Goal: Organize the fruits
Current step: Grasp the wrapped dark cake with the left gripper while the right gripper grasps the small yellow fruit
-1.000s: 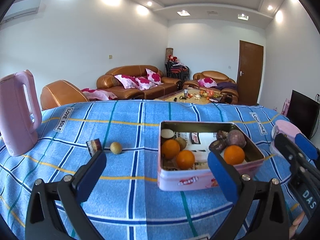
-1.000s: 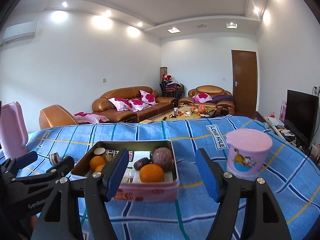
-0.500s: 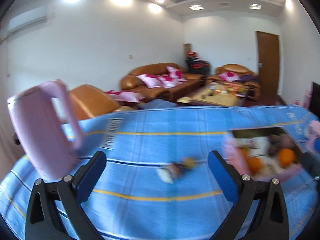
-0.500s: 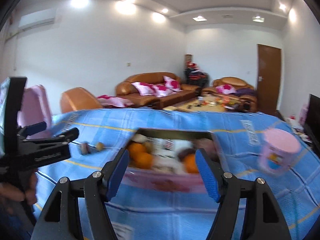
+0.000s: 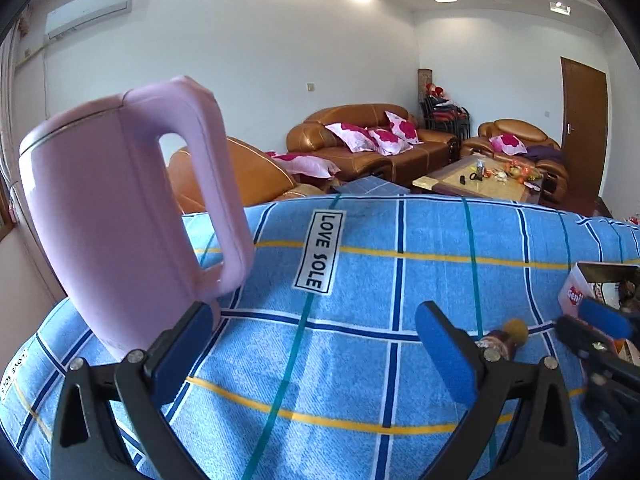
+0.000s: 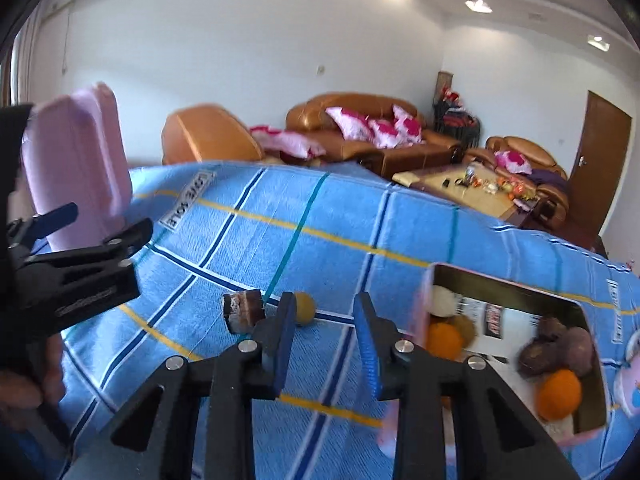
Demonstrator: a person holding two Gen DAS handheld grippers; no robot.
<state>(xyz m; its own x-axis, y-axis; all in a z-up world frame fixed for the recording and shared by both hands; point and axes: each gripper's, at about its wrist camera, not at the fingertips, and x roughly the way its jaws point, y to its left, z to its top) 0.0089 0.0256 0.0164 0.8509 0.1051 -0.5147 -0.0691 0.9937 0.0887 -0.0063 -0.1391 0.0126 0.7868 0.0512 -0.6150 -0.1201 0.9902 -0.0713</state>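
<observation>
A label on the blue checked cloth (image 5: 400, 280) is reading "LOVE SOLE" (image 5: 319, 251). The pink tin (image 6: 418, 320) is showing red letters, seemingly "deni", on its corner in the left wrist view; the rest is cut off.

The left gripper (image 5: 316, 344) is pointing down over the cloth with its jaws spread wide and nothing between them, the pink kettle (image 5: 120, 216) standing just beside its left finger.

The right gripper (image 6: 326, 332) has just been closing; its jaws are standing narrow over bare cloth, gripping nothing. A small yellow fruit (image 6: 304, 308) is lying beside its left finger, next to a brown wrapped piece (image 6: 242, 312). Oranges (image 6: 560, 394) and dark fruits (image 6: 556, 346) are sitting in the tin.
</observation>
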